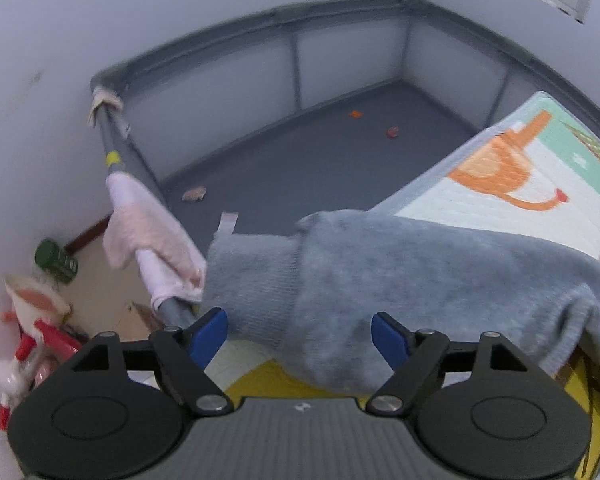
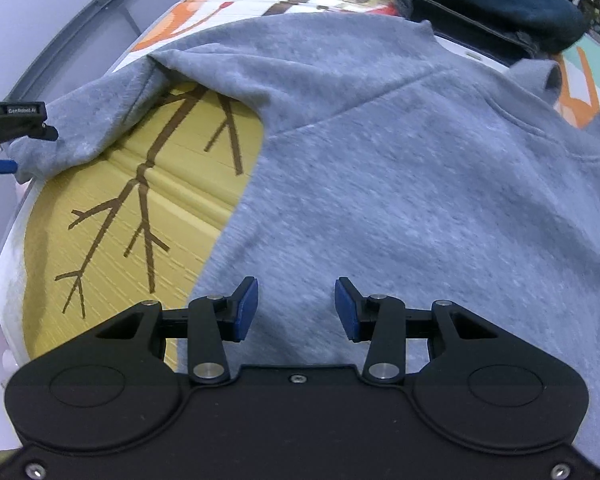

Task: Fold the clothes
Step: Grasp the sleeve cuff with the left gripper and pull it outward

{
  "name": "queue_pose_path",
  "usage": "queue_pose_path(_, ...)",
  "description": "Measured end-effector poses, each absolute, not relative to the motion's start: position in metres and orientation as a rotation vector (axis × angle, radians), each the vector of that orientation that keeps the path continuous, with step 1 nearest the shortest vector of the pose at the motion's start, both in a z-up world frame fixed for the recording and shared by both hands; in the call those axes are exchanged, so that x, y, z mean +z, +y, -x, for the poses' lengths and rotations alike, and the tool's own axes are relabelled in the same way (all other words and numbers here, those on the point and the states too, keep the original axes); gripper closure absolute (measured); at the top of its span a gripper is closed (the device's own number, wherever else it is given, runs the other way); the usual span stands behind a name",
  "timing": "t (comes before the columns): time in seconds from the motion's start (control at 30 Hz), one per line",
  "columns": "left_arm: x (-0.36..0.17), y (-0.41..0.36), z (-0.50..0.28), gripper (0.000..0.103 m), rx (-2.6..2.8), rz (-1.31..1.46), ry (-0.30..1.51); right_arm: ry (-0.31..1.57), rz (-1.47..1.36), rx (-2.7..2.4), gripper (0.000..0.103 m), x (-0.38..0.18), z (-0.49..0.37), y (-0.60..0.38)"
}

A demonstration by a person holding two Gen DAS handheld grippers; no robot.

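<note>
Right now my left gripper stands released, its blue pads spread wide with the ribbed cuff of the soft grey fleece sweatshirt lying loose between them, touched by neither pad; I judge the sleeve is laid out sideways so it can be folded in across the body. My right gripper hovers part open over the sweatshirt's lower body, clamping nothing, probably poised to pin or pinch the cloth. The garment lies flat on the patterned foam play mat, whose yellow patch with brown branches shows bare at nine o'clock from my right gripper, under the sleeve's arch. At ten o'clock in that view the sleeve end lies by my left gripper. Beyond the collar, at one o'clock, sits a dark blue bundle of cloth, perhaps waiting its turn. From the left view, at ten o'clock, a pale pink cloth drapes over the grey playpen rail.
</note>
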State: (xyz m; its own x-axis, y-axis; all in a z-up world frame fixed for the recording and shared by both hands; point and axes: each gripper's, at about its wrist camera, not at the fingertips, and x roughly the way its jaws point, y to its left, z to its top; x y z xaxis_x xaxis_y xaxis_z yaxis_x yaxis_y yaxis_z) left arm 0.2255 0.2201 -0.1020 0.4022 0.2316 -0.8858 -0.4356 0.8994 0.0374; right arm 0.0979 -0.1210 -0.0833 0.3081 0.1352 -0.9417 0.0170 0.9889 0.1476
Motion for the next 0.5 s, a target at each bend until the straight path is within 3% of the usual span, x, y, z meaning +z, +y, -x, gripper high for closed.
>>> queue_pose_path(0.23,-0.117,0.24,-0.239,0.024,0.441,0.261,1.116,1.284,-0.117,0.088,0.062,-0.093,-0.102,-0.109)
queue_pose_path(0.3,-0.122,0.241,-0.244,0.035,0.43,0.267,1.118,1.295,-0.111,0.083,0.062,-0.097,-0.102,-0.108)
queue_pose_path(0.37,-0.124,0.242,-0.248,0.057,0.418,0.291,1.115,1.304,-0.107,0.074,0.062,-0.101,-0.102,-0.108)
queue_pose_path(0.5,-0.123,0.244,-0.258,0.078,0.393,0.319,1.093,1.311,-0.12,0.054,0.062,-0.104,-0.103,-0.113)
